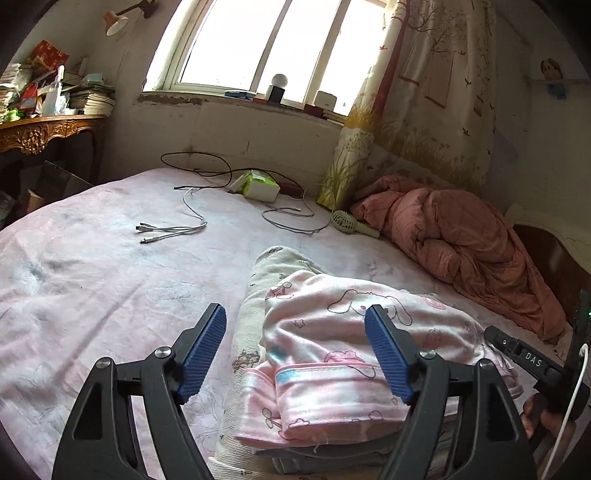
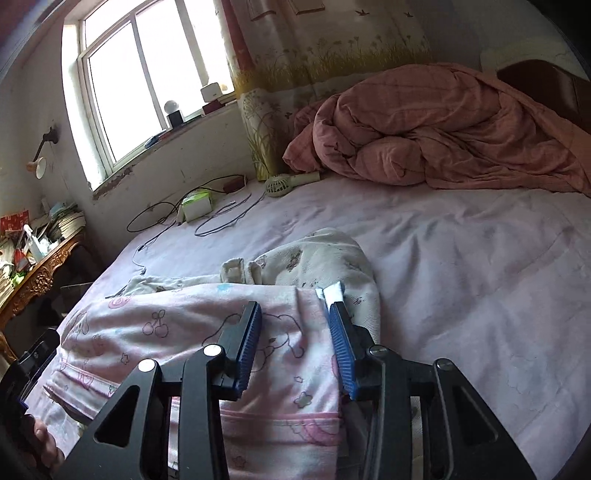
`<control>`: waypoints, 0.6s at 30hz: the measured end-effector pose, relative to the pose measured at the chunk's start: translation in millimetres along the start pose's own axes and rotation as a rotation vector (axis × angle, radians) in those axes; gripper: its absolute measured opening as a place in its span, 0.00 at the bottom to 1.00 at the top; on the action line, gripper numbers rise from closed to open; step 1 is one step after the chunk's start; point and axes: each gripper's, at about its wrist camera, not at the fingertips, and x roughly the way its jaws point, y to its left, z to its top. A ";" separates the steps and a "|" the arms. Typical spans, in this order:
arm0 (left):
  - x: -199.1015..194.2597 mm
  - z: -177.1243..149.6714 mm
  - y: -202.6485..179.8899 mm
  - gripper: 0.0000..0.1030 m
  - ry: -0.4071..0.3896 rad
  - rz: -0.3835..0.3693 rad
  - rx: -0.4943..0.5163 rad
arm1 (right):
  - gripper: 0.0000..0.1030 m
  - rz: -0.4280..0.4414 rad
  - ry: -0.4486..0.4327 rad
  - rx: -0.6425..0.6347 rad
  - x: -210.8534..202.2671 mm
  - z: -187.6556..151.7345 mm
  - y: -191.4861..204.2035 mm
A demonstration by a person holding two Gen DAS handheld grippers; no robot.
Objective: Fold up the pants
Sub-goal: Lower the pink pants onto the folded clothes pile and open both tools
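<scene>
Both gripper [image 1: 295, 347] jaws apart over pants [image 1: 332, 350].

You have two grippers in play: the left gripper [image 1: 295, 350] and the right gripper [image 2: 295, 343], each with two blue-padded fingers. On the one bed [image 1: 92, 277] lie two folded garments, the pink cartoon-print pants [image 1: 332, 369] on top of one cream printed garment [image 1: 273, 266]. You also have one rumpled salmon quilt [image 1: 461, 240], one small green handheld fan [image 1: 345, 220], one green-and-white tissue pack [image 1: 258, 186], and one wall lamp [image 1: 116, 22]. The tangled cables [image 1: 192, 221] cannot be counted surely.
</scene>
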 end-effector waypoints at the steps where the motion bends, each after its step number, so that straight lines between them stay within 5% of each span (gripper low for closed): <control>1: 1.7 0.3 1.6 0.73 0.007 0.022 -0.005 | 0.39 -0.002 -0.014 -0.007 -3.0 0.6 0.6; 4: 14.3 -1.5 8.7 0.71 0.077 0.070 -0.025 | 0.39 0.021 -0.004 -0.038 -3.0 2.1 6.9; 8: 33.1 -10.1 24.6 0.60 0.169 0.029 -0.110 | 0.39 0.031 0.091 -0.059 16.6 -6.0 9.6; 13: 28.5 -10.1 14.5 0.62 0.148 0.073 -0.051 | 0.43 0.044 0.121 -0.019 27.3 -12.4 1.4; 18: 6.3 -1.2 3.0 0.60 0.064 0.039 -0.015 | 0.44 0.030 0.089 -0.013 16.5 -4.5 -1.0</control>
